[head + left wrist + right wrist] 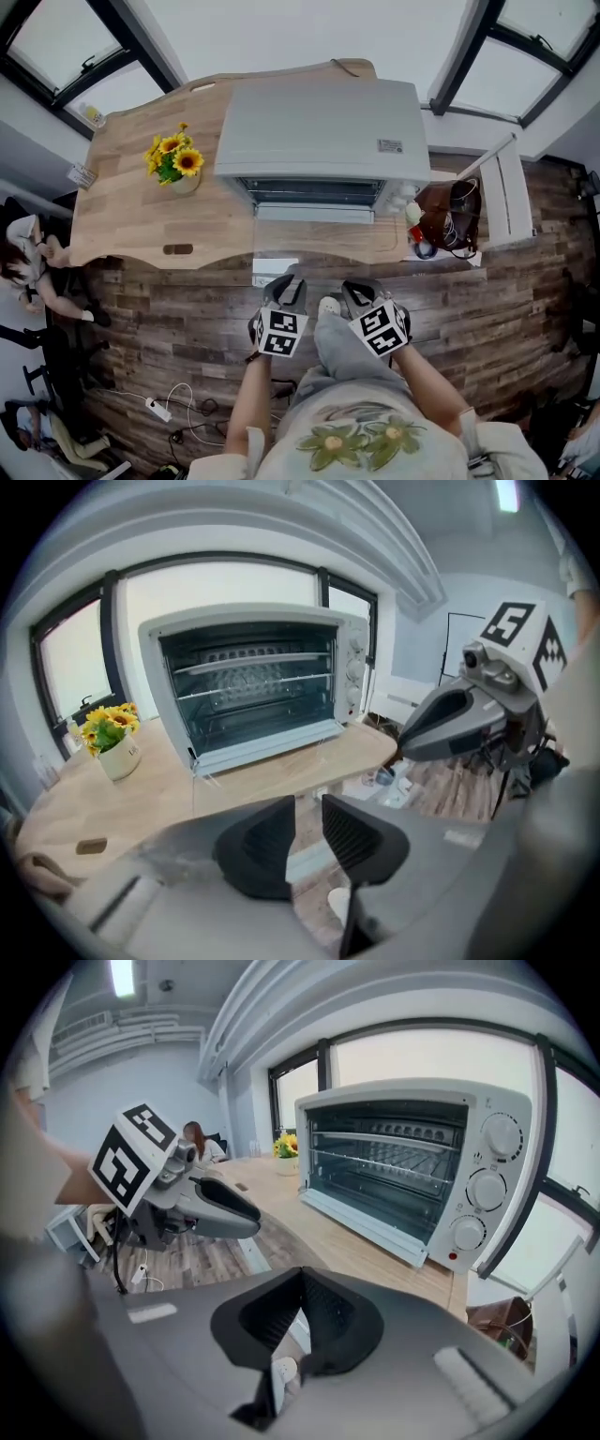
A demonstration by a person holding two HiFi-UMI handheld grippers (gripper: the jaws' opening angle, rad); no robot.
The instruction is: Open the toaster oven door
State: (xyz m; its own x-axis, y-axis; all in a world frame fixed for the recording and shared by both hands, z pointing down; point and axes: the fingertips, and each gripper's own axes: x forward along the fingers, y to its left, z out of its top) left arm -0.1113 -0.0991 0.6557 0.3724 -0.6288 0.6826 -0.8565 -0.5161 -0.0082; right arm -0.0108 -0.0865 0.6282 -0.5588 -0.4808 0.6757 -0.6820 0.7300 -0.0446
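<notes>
Wooden table [122, 220]: sunflower pot [176, 169] near toaster oven [323, 127]; left tool [307, 825] apart, right tool [300, 1305] together.

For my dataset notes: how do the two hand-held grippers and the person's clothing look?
Both the left gripper and the right gripper have smooth grey plastic bodies, black ribbed pads, and a white cube with black square markers. The person wears a cream top with a sunflower print.
</notes>
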